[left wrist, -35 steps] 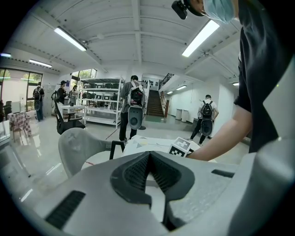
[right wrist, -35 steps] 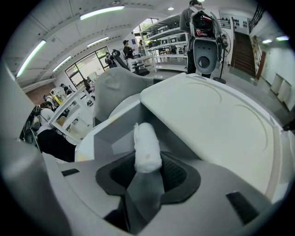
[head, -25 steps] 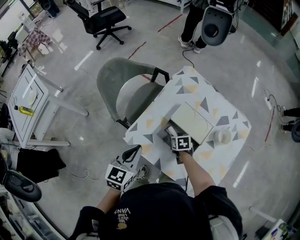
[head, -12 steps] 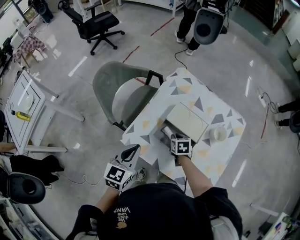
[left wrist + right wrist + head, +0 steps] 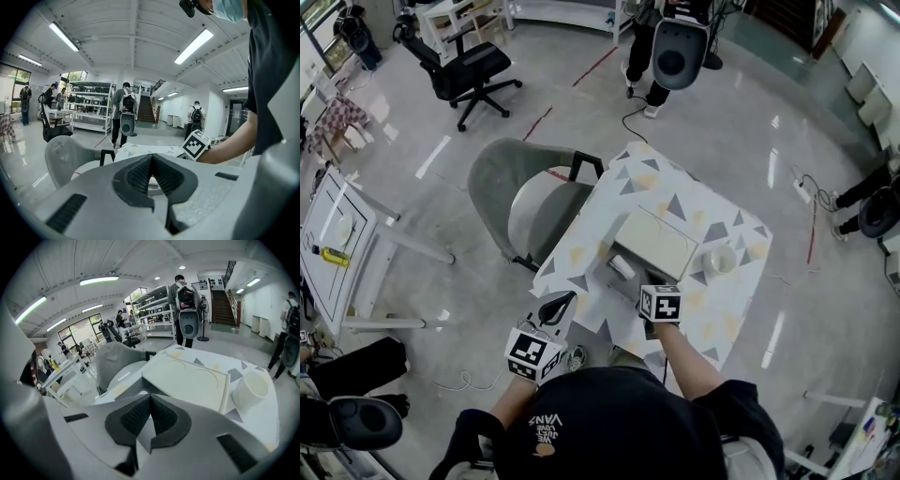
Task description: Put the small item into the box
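bench (image 5: 670, 192): cloth with grey and yellow triangles on top | middle: flat cream box (image 5: 656, 242) | by the box's near left side: small white item (image 5: 622, 266) | right of box: white cup (image 5: 719, 259)

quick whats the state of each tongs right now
Left tongs: closed, nothing between them.
Right tongs: have just been closing, now closed, nothing between them.

Head view steeply overhead; gripper views low, close (table (image 5: 675, 197) shared)
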